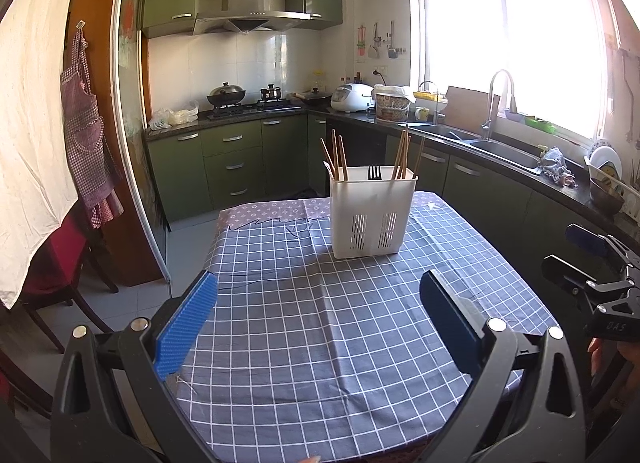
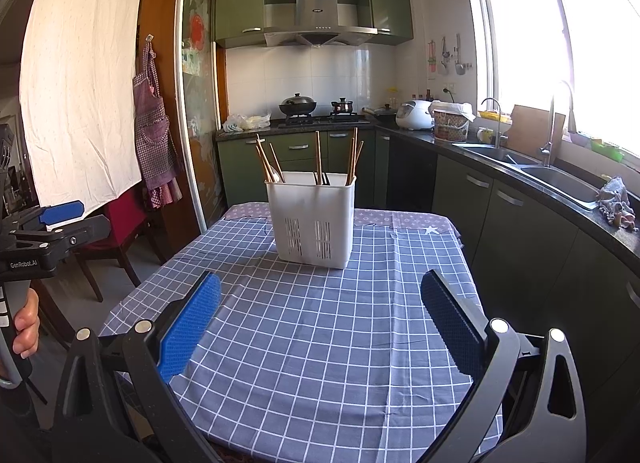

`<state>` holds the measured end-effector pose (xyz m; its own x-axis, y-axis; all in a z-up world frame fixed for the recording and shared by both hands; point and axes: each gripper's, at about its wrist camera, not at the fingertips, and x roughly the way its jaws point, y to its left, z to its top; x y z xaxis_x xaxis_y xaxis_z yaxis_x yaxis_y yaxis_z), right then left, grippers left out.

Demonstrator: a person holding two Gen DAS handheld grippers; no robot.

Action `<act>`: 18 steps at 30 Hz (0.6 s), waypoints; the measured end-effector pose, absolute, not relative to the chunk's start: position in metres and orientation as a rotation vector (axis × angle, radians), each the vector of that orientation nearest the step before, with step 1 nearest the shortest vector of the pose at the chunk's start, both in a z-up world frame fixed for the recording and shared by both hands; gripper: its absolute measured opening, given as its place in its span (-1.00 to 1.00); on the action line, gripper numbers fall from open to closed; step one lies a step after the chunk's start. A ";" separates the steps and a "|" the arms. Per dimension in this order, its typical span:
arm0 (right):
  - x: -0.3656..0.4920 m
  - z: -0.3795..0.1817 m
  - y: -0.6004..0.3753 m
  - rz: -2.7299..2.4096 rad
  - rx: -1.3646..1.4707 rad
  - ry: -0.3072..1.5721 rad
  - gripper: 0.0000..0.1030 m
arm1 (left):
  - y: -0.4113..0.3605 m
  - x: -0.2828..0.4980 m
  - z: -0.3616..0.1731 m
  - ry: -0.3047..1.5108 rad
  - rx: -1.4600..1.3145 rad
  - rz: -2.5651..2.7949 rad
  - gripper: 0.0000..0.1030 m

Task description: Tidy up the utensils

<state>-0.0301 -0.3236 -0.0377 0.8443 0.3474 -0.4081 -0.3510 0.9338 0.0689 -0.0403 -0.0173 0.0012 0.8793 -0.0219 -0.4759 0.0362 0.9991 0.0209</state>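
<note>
The left claw [image 1: 319, 315] is spread wide with nothing between its blue pads, hovering over the checked cloth [image 1: 320, 323] that covers the worktop. The right claw [image 2: 320, 317] is spread just as wide and also empty, beside it above the same cloth. Ahead of both, toward the far end of the worktop, stands a white utensil holder [image 2: 311, 219], upright, with wooden chopsticks [image 2: 318, 157] and a dark fork [image 1: 374, 172] standing inside it.

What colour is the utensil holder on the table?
White: the utensil holder shows best in the right wrist view.
</note>
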 end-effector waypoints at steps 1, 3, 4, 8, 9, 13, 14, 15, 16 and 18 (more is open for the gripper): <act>-0.030 -0.038 -0.324 0.369 -0.009 0.430 0.91 | -0.017 -0.040 0.001 0.495 0.028 -0.031 0.87; -0.028 -0.039 -0.323 0.372 -0.010 0.431 0.91 | -0.017 -0.040 0.001 0.496 0.027 -0.031 0.87; -0.028 -0.039 -0.323 0.372 -0.010 0.431 0.91 | -0.016 -0.040 0.001 0.496 0.026 -0.029 0.87; -0.026 -0.040 -0.324 0.374 -0.012 0.434 0.91 | -0.016 -0.039 0.001 0.500 0.022 -0.034 0.87; -0.026 -0.040 -0.324 0.374 -0.013 0.434 0.91 | -0.016 -0.039 0.001 0.503 0.019 -0.038 0.87; -0.026 -0.041 -0.324 0.376 -0.013 0.436 0.91 | -0.016 -0.036 -0.002 0.519 0.012 -0.054 0.87; -0.026 -0.041 -0.324 0.376 -0.014 0.436 0.91 | -0.016 -0.035 -0.003 0.523 0.011 -0.056 0.87; -0.025 -0.041 -0.324 0.377 -0.014 0.437 0.91 | -0.016 -0.035 -0.004 0.525 0.010 -0.056 0.87; -0.025 -0.042 -0.324 0.377 -0.013 0.437 0.91 | -0.016 -0.034 -0.004 0.524 0.011 -0.055 0.87; -0.024 -0.042 -0.324 0.378 -0.014 0.438 0.91 | -0.016 -0.034 -0.004 0.513 0.012 -0.055 0.87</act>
